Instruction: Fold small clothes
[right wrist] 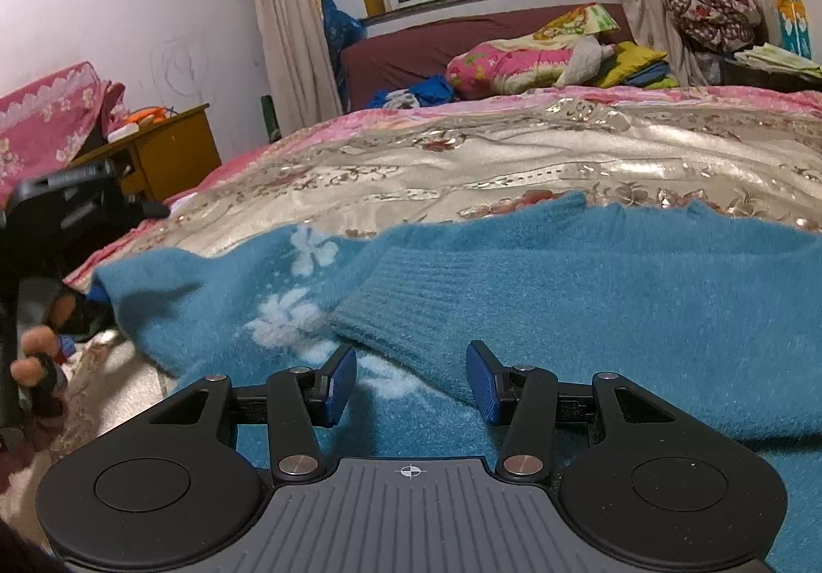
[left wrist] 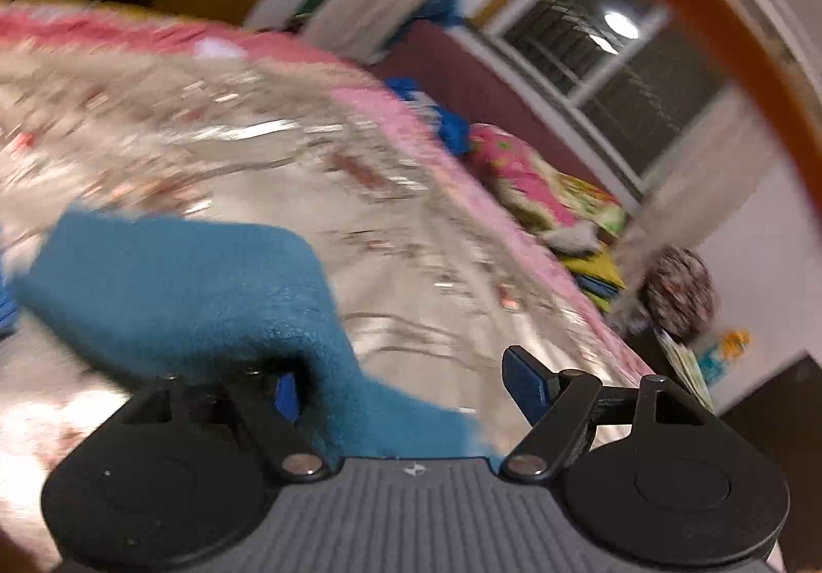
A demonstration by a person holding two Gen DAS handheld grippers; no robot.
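In the left wrist view, badly blurred, the left gripper (left wrist: pixel 411 385) has its jaws spread wide, and a corner of the blue sweater (left wrist: pixel 195 285) is draped over its left finger and bunched against it, though I cannot tell whether anything is truly held; beyond lies the floral bedspread (left wrist: pixel 411 239). In the right wrist view the right gripper (right wrist: pixel 411 383) hangs low over the sweater on the bed, jaws open and holding nothing, with the ribbed sleeve cuff (right wrist: pixel 406 316) folded across the body just beyond the fingertips. I judge the sleeves are being folded in, so the next move calls for closing on an edge and carrying it across.
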